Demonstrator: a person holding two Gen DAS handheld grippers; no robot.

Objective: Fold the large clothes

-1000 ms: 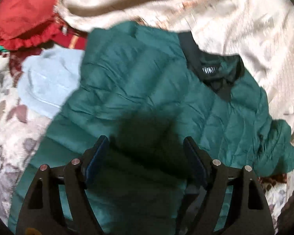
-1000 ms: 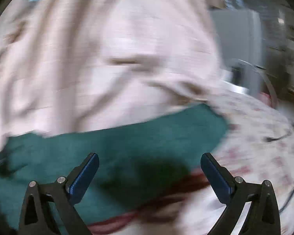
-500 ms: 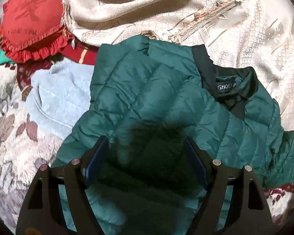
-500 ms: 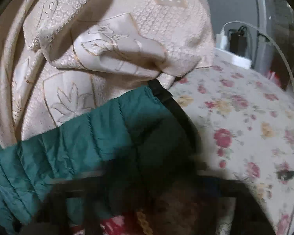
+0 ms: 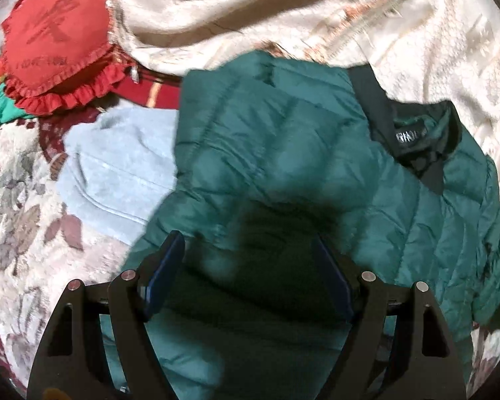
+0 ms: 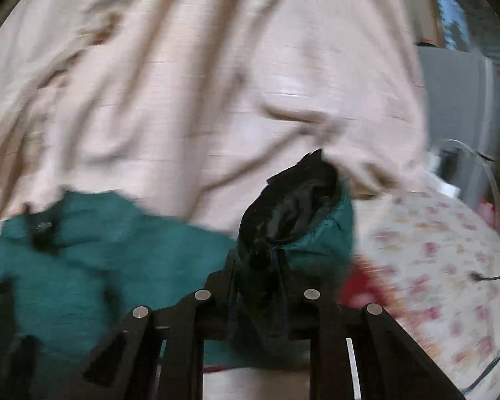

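Note:
A dark green quilted jacket (image 5: 283, 140) with a black collar and label (image 5: 410, 136) lies spread on the bed. My left gripper (image 5: 246, 238) stands open just above the jacket's lower part, green fabric showing between its blue pads (image 5: 165, 273) without being pinched. In the right wrist view my right gripper (image 6: 256, 256) has its jaws closing tight on a bunched end of the jacket (image 6: 296, 200), whose black lining shows above the fingers. The rest of the jacket (image 6: 83, 250) trails to the left, blurred.
A cream patterned quilt (image 5: 416, 50) is heaped behind the jacket. A red frilled cushion (image 5: 50, 43) and a light blue garment (image 5: 123, 160) lie to its left on the floral bedspread (image 5: 16, 216). A charger and cables (image 6: 446, 160) sit at the bed's far right.
My right gripper went from wide open to shut on the jacket's end and swung sideways with it. The left gripper stayed open over the jacket, tilting a little.

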